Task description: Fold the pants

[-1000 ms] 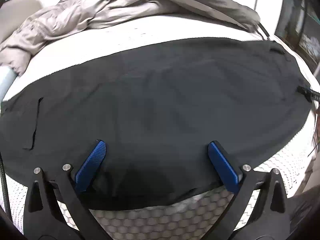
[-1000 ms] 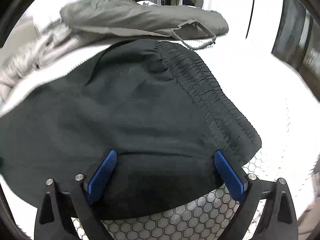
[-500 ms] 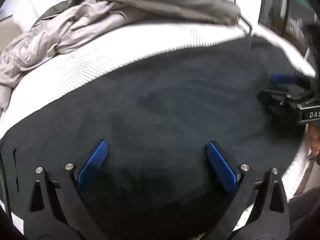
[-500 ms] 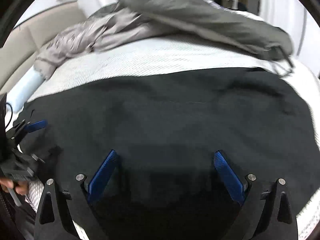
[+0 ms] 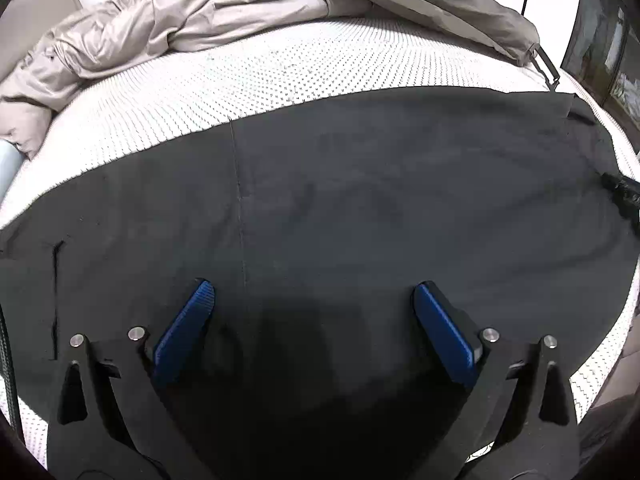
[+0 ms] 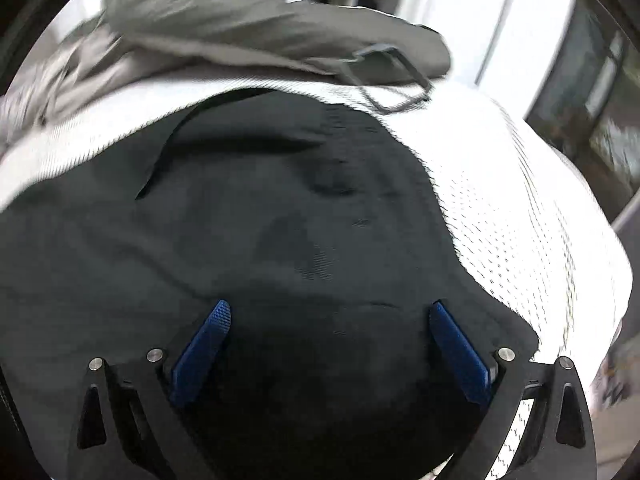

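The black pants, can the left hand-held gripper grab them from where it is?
Probably yes. The left hand-held gripper is open right over the black pants, with nothing between them; the grey clothes lie farther back.

Black pants (image 5: 360, 208); white dotted mattress (image 5: 248, 76); beige jacket (image 5: 160, 20); blue claw pads (image 5: 184, 332).

The black pants (image 5: 360, 208) lie spread flat and lengthwise across a white mattress (image 5: 280, 72), mostly smooth with a few shallow creases. A thin seam runs across the fabric. In the right wrist view the gathered waistband end (image 6: 360, 140) shows, slightly rumpled.
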